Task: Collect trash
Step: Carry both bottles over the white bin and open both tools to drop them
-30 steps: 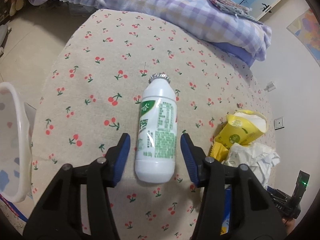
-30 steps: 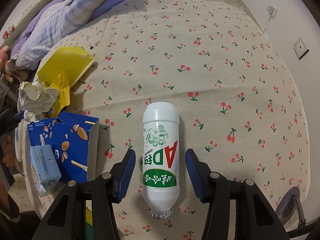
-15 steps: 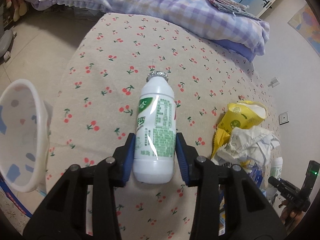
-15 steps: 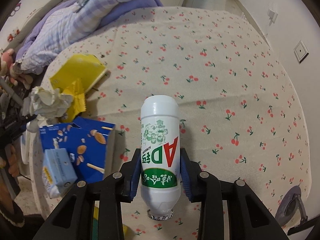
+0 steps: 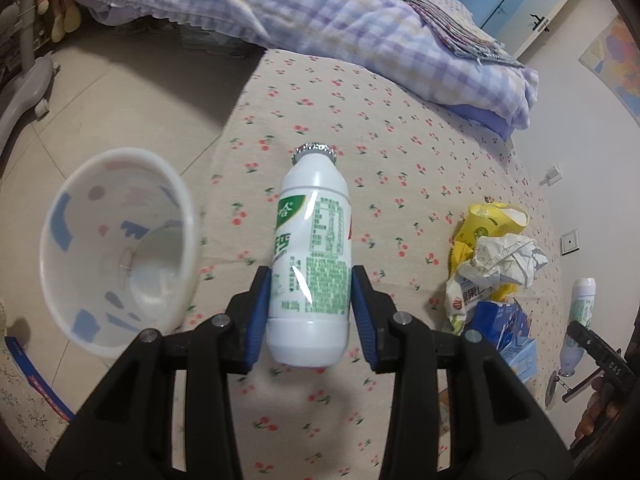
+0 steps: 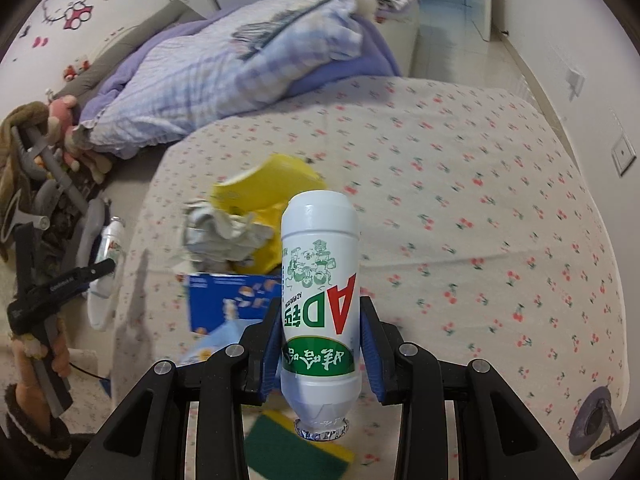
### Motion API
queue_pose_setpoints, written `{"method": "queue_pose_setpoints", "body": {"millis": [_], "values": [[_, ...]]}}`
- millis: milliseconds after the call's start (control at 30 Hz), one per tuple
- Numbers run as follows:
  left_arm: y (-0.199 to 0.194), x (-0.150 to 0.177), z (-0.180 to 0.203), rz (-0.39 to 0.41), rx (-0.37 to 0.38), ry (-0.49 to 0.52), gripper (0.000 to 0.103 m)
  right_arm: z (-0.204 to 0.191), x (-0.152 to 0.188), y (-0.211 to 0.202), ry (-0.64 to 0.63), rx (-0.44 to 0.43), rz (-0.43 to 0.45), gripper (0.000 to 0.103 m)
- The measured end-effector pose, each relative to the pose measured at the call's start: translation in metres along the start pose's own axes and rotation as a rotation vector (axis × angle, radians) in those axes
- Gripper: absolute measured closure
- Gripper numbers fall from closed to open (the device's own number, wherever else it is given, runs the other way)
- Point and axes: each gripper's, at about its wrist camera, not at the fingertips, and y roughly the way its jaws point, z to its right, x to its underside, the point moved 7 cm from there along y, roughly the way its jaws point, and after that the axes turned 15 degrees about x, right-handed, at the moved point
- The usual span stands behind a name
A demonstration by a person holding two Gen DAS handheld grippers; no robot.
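My left gripper [image 5: 311, 280] is shut on a white milk-drink bottle [image 5: 310, 240] with a green label. Its foil cap points away from me, and it hangs above the cherry-print bedspread [image 5: 400, 140]. A white plastic basket [image 5: 80, 216] with blue patches stands on the floor to the left of that bottle, its mouth facing me. My right gripper [image 6: 320, 308] is shut on a second white bottle [image 6: 320, 264] marked "AD", held clear of the bed with its foil cap toward me. Each view shows the other gripper and its bottle at the picture's edge.
A trash pile lies on the bed: a yellow bag [image 5: 492, 216], crumpled paper [image 5: 504, 256] and a blue snack box [image 5: 500, 320]. A green and yellow sponge [image 6: 288, 448] lies below the right bottle. A purple checked quilt [image 5: 320, 12] covers the far end of the bed.
Both grippers closed on their bottles and lifted them off the bedspread. The left one has swung toward the bed's edge, bringing the white basket into fuller view.
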Motion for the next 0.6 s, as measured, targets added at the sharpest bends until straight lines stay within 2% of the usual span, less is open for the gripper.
{"method": "queue_pose_setpoints", "body": {"millis": [267,600], "values": [[-0.035,0.004,-0.035,0.038,-0.028,-0.046,0.062,-0.071,-0.004,-0.024,-0.087,-0.088,0.058,0.066],[-0.078,0.015,-0.092,0.088,-0.077,-0.116,0.062,-0.17,-0.008,-0.012,-0.212,-0.161,0.041,0.066]]}}
